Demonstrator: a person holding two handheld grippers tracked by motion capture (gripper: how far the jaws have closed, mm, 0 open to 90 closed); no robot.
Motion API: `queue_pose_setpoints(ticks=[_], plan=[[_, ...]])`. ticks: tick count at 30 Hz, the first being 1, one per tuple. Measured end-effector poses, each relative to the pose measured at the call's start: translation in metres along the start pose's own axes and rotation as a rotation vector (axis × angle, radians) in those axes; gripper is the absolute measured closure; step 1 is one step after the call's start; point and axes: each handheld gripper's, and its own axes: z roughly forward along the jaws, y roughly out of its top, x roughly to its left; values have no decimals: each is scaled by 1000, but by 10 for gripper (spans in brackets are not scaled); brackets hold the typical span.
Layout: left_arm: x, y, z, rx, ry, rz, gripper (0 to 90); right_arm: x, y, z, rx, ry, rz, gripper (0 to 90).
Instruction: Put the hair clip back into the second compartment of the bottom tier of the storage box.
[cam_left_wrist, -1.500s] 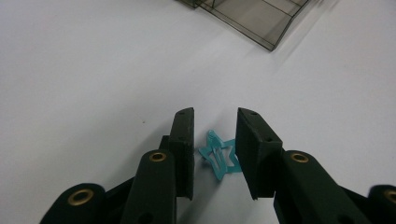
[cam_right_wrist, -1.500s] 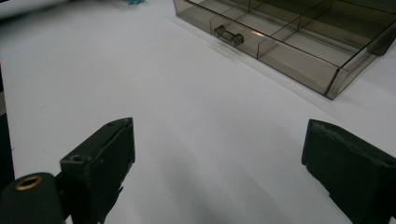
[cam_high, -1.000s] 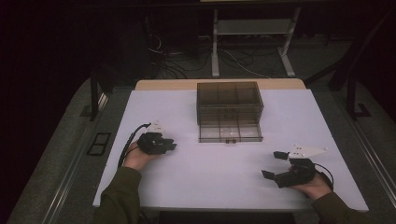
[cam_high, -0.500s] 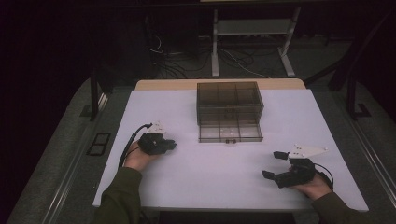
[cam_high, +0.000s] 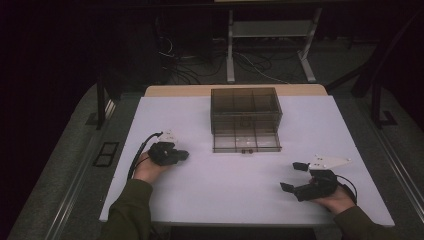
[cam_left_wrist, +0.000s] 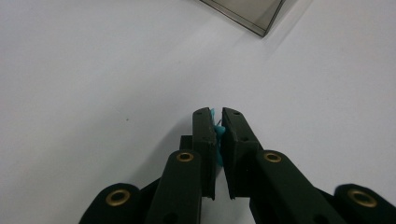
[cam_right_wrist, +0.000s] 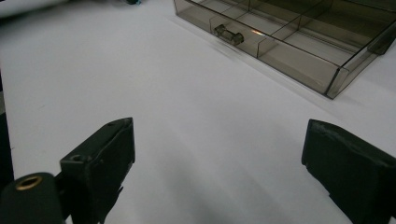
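Between the earlier high view and the present one, neither hand is shifting across the table (cam_high: 200, 200); the one change is that the left gripper (cam_high: 183, 155) has just been closing its jaws. In the high view now, that gripper is resting at the table's left side with its jaws drawn together, pointing right towards the smoked-plastic drawer box (cam_high: 244, 111), whose lowest drawer (cam_high: 246, 142) is standing pulled out towards the person; the right gripper (cam_high: 294, 176) is waiting near the front right edge with its jaws spread wide and nothing between them. In the left gripper view, the pads are pinching a small teal piece (cam_left_wrist: 216, 127), so the pick-up step appears to be finishing. The piece is too hidden to judge its long axis with confidence; what is showing is running along the jaws, peeping out at their tips and pointing away from the hand. In the right gripper view, the wide jaws are framing bare table, with the open drawer and its clear handle (cam_right_wrist: 229, 33) lying ahead. The next move is probably calling for lifting the piece clear and carrying it over a drawer compartment without loosening the pinch.
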Motion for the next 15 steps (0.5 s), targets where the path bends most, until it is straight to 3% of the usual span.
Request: queue_pose_setpoints(ticks=[4,10,15], plan=[[1,0,0,-10,-19,-40,842,0,0,0,0,1,1,90],[1,1,-2,-30,-11,-36,844,0,0,0,1,1,-4,89],[3,1,-3,-50,-10,-68,844,0,0,0,1,1,-4,89]])
